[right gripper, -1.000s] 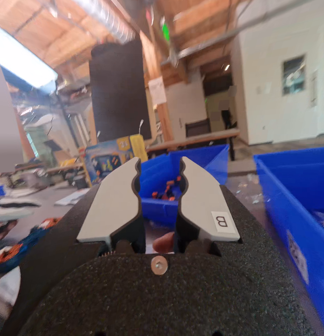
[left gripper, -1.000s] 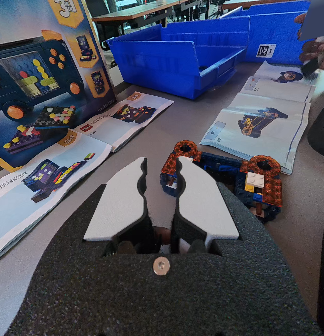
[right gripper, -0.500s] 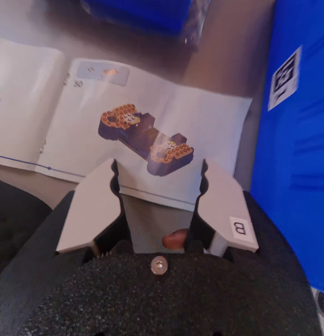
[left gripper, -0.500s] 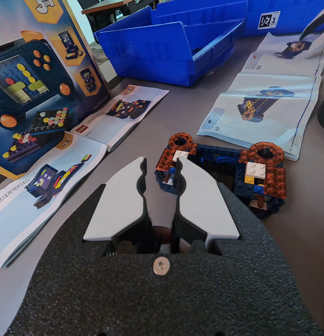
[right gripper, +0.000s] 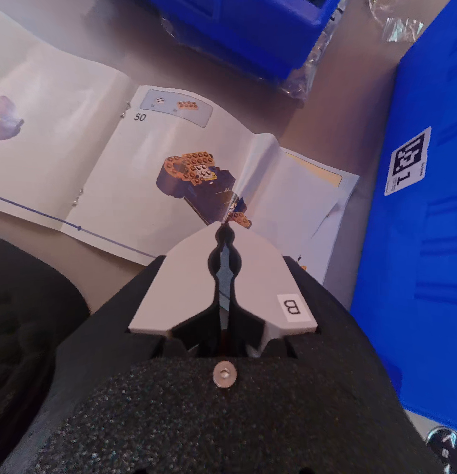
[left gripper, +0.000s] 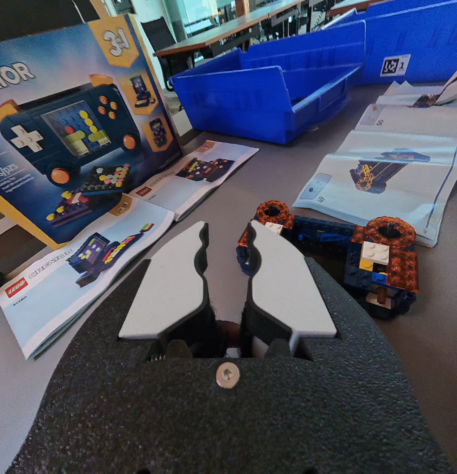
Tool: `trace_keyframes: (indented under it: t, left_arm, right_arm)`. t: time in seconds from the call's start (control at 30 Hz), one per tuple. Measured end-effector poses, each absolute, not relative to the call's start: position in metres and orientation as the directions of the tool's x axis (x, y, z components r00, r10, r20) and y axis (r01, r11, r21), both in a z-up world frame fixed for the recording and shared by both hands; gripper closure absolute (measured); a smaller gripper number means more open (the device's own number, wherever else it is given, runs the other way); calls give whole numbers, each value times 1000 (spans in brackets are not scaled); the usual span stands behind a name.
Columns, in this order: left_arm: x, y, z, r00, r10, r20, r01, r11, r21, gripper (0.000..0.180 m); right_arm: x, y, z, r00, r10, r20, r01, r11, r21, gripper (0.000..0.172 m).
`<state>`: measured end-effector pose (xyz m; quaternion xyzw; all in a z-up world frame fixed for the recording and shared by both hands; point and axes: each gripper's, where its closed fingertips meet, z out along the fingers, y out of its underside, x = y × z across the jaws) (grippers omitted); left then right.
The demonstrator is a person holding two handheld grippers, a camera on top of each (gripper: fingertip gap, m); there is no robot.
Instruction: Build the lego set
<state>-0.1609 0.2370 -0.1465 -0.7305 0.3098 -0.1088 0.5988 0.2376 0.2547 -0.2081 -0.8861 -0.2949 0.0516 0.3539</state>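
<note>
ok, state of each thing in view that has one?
Left gripper: open, empty, beside brick model.
Right gripper: shut on a page of open booklet, page lifted.
Two booklets: closed, flat.
Box: upright.
Bin: open-topped.

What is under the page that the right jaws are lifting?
Under the lifted page, held in the shut right jaws, another pale page of the booklet shows, with a yellowish frame. Its lower part is hidden behind the jaws.
</note>
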Motion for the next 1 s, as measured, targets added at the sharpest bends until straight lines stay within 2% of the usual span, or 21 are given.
trace_keyframes:
  t: [0.2,0.4,0.47,0.57,0.63,0.73,0.83,0.93,1.0]
  left_arm:
    - [-152,234,-124,777,-568,-273,-303,44,-952,153]
    - [-81,221,-75,699,-679,-224,-226,88,-970,149]
    - [-41,213,-67,636,-761,-130,-174,23,-985,147]
    - [12,217,-77,591,-800,98,-108,-199,-974,137]
    - [40,225,-87,567,-772,288,-4,-352,-936,131]
    - [73,228,-101,466,-696,547,122,-561,-819,126]
    - [80,234,-117,442,-596,670,199,-663,-721,119]
    - [77,238,-125,423,-520,742,260,-715,-649,124]
    - [75,239,-132,448,-509,735,241,-723,-648,132]
  right_arm:
    - [200,246,-174,698,716,-15,407,-414,-814,172]
    - [177,239,-155,607,793,54,420,-261,-869,172]
    - [166,233,-149,557,824,105,453,-196,-870,172]
    - [149,227,-140,505,834,221,514,-85,-854,172]
    - [141,226,-139,488,814,316,577,-29,-816,172]
    - [129,224,-138,482,778,402,635,7,-773,172]
    - [115,219,-142,478,773,416,668,-12,-744,172]
    - [98,212,-147,423,772,475,716,36,-697,171]
    - [86,205,-149,371,772,516,741,89,-666,171]
